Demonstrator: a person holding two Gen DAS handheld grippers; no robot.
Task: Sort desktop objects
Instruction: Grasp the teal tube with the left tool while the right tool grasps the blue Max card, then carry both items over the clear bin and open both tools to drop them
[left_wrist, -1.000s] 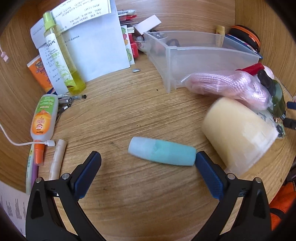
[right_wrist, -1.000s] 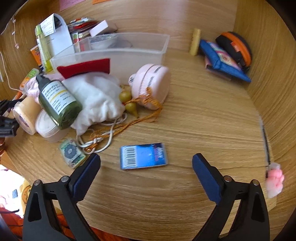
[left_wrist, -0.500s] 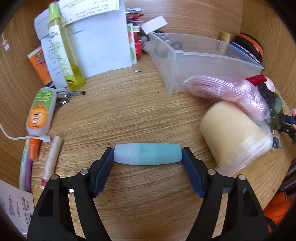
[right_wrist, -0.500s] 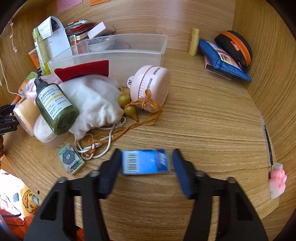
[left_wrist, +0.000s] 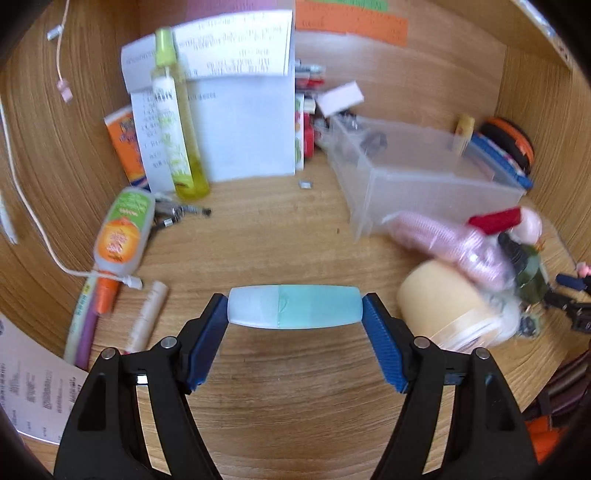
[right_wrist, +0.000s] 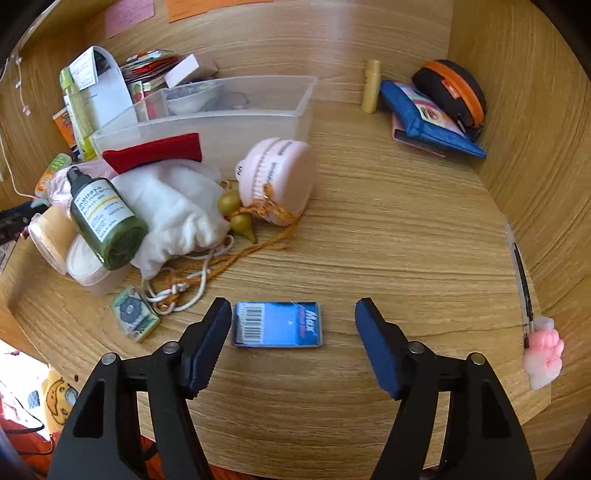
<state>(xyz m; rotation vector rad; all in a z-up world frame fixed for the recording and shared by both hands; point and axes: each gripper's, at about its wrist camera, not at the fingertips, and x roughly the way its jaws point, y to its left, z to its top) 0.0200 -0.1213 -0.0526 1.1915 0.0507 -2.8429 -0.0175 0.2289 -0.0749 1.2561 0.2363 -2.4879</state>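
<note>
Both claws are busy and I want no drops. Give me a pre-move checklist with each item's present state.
1. Left claw clamped on the teal tube, pads on both ends: ok.
2. Tube level between the pads: ok.
3. Clear bin has open room: ok.
4. Right claw gripping the blue box: not ok; its jaws are opening, with a gap on the right side.
5. Blue box flat on the desk: ok.
6. Tube lifted off the desk: cannot tell.
</note>
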